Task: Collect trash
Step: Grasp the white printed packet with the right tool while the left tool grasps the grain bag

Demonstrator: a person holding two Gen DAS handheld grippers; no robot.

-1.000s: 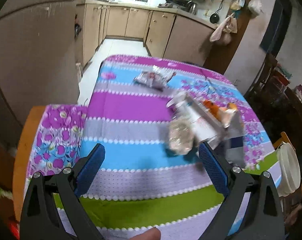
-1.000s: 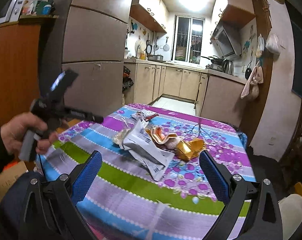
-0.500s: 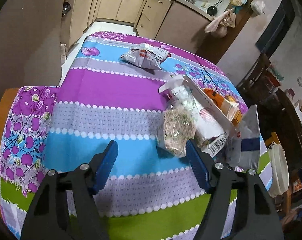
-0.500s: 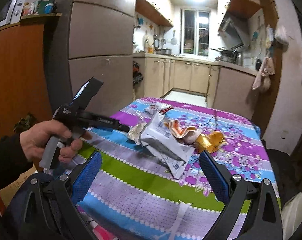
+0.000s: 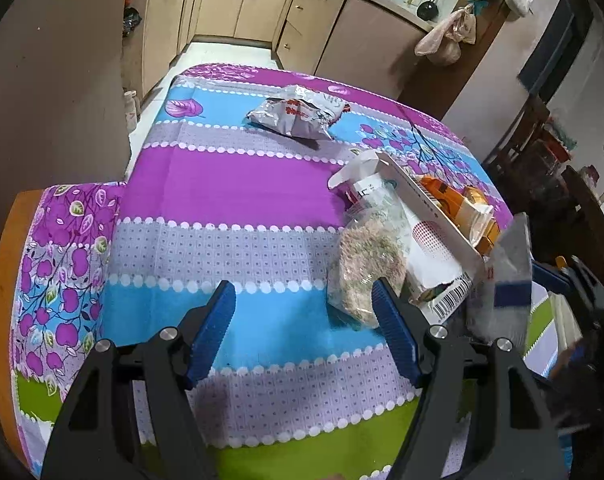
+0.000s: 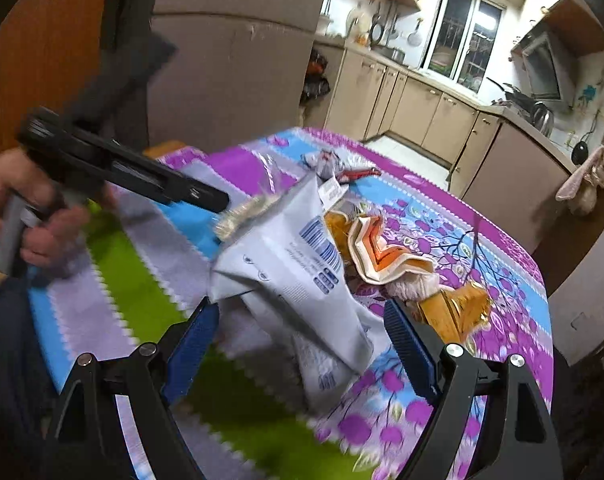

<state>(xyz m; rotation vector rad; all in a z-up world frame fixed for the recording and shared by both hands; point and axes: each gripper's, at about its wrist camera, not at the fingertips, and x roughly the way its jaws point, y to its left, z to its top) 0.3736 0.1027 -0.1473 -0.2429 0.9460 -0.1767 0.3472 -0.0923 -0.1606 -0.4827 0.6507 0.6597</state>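
A heap of trash lies on the striped tablecloth [image 5: 230, 184]: a clear bag of grains [image 5: 366, 264], a white printed bag [image 5: 430, 240] and an orange wrapper [image 5: 454, 200]. A silver snack wrapper [image 5: 298, 116] sits alone farther back. My left gripper [image 5: 306, 332] hangs open over bare cloth, its right pad just beside the grain bag, nothing between its jaws. My right gripper [image 6: 302, 344] is closing with the white bag [image 6: 294, 272] between its jaws, the pads not pressing it. A gold wrapper [image 6: 458, 308] lies past its right finger.
A hand [image 6: 34, 216] holds the left gripper [image 6: 218, 204] at the left of the right wrist view. A tall grey cabinet [image 5: 54, 80] stands close to the table's left side. Dark chairs [image 5: 582, 200] crowd the right, and kitchen cupboards [image 5: 238, 4] line the back.
The left gripper narrowed its jaws and sank toward the cloth beside the grain bag. The right gripper swung in and down over the white bag, and its jaws have narrowed.
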